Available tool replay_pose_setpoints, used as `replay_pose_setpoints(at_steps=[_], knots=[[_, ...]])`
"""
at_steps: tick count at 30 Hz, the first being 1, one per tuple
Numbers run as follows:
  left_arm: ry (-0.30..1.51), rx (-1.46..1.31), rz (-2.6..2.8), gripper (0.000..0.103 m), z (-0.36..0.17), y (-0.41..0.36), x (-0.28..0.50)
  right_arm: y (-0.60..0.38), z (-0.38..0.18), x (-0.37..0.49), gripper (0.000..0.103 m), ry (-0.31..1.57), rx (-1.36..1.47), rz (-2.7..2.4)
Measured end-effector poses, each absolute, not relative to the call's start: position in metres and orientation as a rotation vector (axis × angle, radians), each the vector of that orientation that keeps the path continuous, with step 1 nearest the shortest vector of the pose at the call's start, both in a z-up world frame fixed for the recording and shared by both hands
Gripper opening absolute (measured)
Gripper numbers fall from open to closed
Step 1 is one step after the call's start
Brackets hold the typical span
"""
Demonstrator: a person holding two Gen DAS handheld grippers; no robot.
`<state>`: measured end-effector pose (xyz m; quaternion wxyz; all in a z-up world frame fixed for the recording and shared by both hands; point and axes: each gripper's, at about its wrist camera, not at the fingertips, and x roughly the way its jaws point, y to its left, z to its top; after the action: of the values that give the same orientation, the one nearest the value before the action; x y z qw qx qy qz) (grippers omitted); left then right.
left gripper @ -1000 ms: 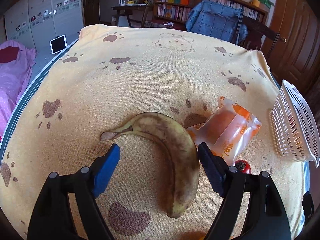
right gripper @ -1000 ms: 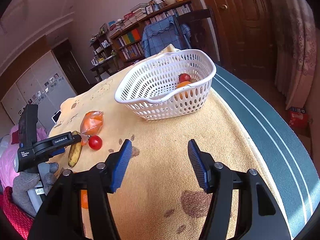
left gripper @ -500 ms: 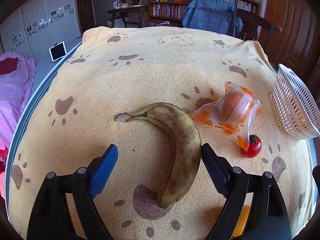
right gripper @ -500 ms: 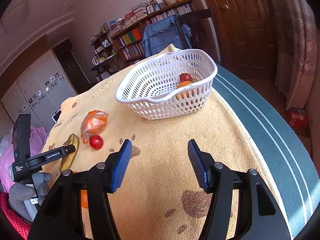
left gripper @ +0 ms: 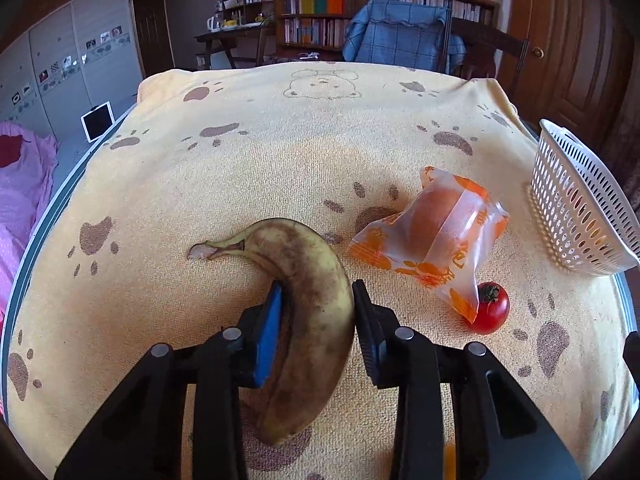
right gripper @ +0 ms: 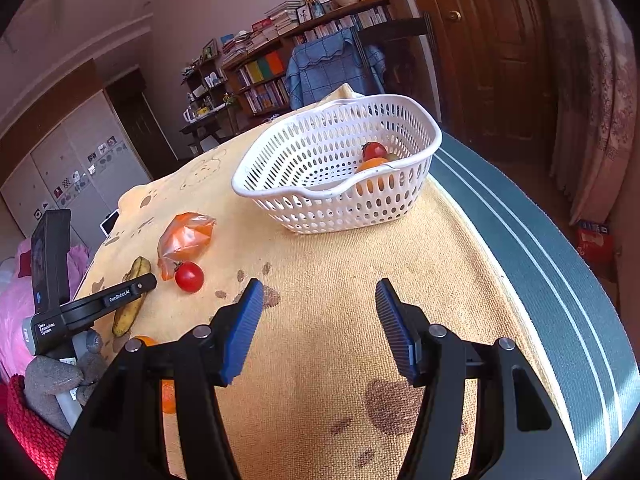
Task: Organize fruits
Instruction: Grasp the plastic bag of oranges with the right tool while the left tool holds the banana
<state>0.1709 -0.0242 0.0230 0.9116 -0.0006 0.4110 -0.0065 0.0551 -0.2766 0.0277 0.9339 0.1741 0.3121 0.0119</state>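
Observation:
My left gripper (left gripper: pixel 316 292) is shut on a brown-spotted banana (left gripper: pixel 308 280) that lies on the yellow towel; the banana also shows in the right wrist view (right gripper: pixel 130 308). To its right lie an orange in a plastic wrapper (left gripper: pixel 432 224) and a red tomato (left gripper: pixel 490 308). A white basket (right gripper: pixel 336 176) holds a tomato (right gripper: pixel 374 150) and an orange (right gripper: pixel 372 163); its side shows in the left wrist view (left gripper: pixel 576 208). My right gripper (right gripper: pixel 318 304) is open and empty over the towel, in front of the basket.
The yellow paw-print towel (left gripper: pixel 280 152) covers the table. A teal striped table edge (right gripper: pixel 520 240) runs along the right. Another orange (right gripper: pixel 168 392) lies partly hidden under my right gripper's left finger. Chairs and bookshelves stand behind the table.
My left gripper has moved forward and closed its jaws on the banana. The right gripper has stayed still and open.

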Motion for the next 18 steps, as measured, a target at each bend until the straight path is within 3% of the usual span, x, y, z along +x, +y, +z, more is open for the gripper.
replay_pose_setpoints(at_steps=[6, 18], knots=[[0.745, -0.034, 0.031, 0.032, 0.042, -0.015, 0.158, -0.273, 0.026, 0.06, 0.06, 0.659, 0.336, 0.014], [0.579, -0.087, 0.044, 0.028, 0.072, 0.006, 0.125, -0.218, 0.04, 0.087, 0.071, 0.799, 0.207, 0.235]])
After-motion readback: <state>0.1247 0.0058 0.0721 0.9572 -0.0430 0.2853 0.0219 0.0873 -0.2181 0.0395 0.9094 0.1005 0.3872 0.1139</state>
